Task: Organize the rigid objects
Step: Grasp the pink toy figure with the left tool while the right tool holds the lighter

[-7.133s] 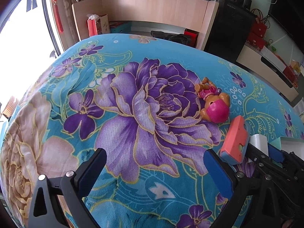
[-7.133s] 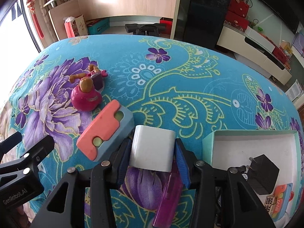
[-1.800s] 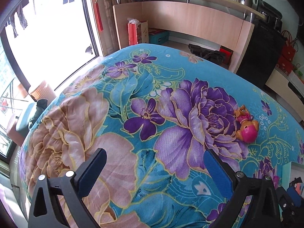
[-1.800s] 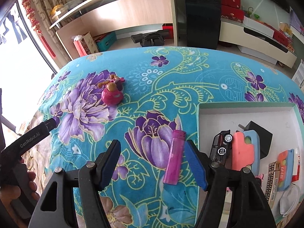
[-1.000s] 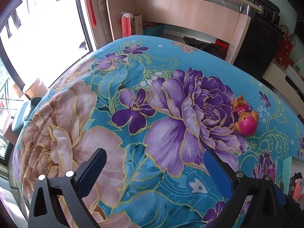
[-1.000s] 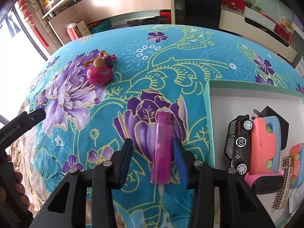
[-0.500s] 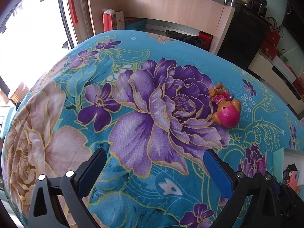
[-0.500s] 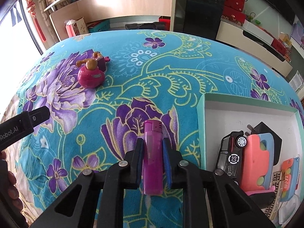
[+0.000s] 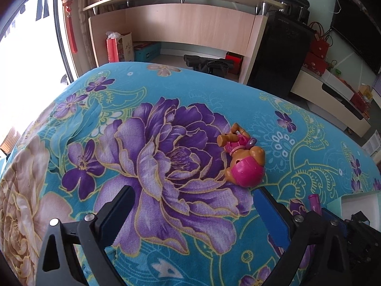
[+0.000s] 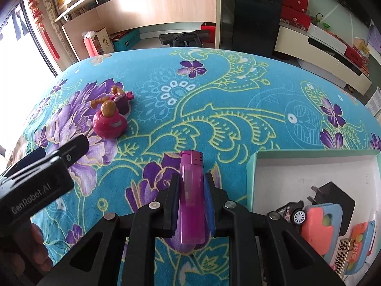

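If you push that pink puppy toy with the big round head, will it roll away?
The puppy toy probably wobbles more than rolls: its head looks round, but body and legs stick out sideways. It looks like hard plastic, so it should stay stiff when squeezed. The fuzzy blanket under it likely slows any sliding. The open left gripper is near it, not touching.

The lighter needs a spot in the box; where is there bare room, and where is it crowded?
The far half of the white box is bare, between its teal rim and the black charger. The near right corner is crowded: toy car, coral block. The right gripper holds the purple lighter.
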Demonstrator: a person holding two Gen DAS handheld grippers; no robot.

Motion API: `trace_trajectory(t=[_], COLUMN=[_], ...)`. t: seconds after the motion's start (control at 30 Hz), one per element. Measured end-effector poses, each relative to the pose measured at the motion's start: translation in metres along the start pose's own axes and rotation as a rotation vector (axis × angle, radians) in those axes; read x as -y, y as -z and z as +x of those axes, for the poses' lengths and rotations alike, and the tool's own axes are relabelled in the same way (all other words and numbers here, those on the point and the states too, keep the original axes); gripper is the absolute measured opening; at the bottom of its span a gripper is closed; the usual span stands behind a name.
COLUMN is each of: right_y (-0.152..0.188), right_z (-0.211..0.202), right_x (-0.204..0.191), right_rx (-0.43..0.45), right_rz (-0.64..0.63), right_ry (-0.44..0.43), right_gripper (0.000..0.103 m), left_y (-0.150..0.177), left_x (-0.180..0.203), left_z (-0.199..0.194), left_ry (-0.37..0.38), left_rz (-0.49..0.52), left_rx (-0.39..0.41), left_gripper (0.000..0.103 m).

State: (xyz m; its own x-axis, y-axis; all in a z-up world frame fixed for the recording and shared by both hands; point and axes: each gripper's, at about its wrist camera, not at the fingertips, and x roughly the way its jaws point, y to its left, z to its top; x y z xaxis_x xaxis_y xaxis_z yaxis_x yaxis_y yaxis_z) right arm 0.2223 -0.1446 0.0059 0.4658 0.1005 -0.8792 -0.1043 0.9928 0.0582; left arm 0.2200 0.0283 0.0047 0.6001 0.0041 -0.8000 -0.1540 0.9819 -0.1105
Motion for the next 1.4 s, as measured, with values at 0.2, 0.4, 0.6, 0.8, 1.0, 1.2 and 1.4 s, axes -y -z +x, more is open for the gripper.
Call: trace_trajectory(t=[0.2, 0.4, 0.6, 0.8, 1.0, 1.2, 1.4], right_y=[-0.017, -0.029, -0.031, -0.030, -0.027, -0.012, 0.015], right_z=[-0.012, -0.017, -0.018, -0.020, -0.027, -0.040, -0.062], right_x=[0.008, 0.012, 0.014, 0.018, 0.023, 0.030, 0.039], right_rx=[0.018, 0.029, 0.033, 0.036, 0.047, 0.063, 0.089], right_rz=[-0.014, -0.032, -0.038, -0.028, -0.003, 0.051, 0.141], right_ry=[0.019, 0.035, 0.047, 0.041, 0.035, 0.031, 0.011], right_gripper=[0.020, 0.020, 0.020, 0.020, 0.020, 0.020, 0.020], left_y=[-0.006, -0.012, -0.012, -0.012, -0.011, -0.007, 0.009], left_x=[0.013, 0.022, 0.029, 0.036, 0.035, 0.032, 0.031], left_z=[0.004, 0.018, 0.029, 0.038, 0.034, 0.009, -0.030], left_ry=[0.049, 0.067, 0.079, 0.117, 0.149, 0.161, 0.177], left_rz=[0.013, 0.020, 0.032, 0.041, 0.043, 0.047, 0.063], left_rx=[0.048, 0.074, 0.074, 0.066, 0.058, 0.067, 0.090], left_gripper=[0.090, 0.084, 0.077, 0.064, 0.046, 0.046, 0.045])
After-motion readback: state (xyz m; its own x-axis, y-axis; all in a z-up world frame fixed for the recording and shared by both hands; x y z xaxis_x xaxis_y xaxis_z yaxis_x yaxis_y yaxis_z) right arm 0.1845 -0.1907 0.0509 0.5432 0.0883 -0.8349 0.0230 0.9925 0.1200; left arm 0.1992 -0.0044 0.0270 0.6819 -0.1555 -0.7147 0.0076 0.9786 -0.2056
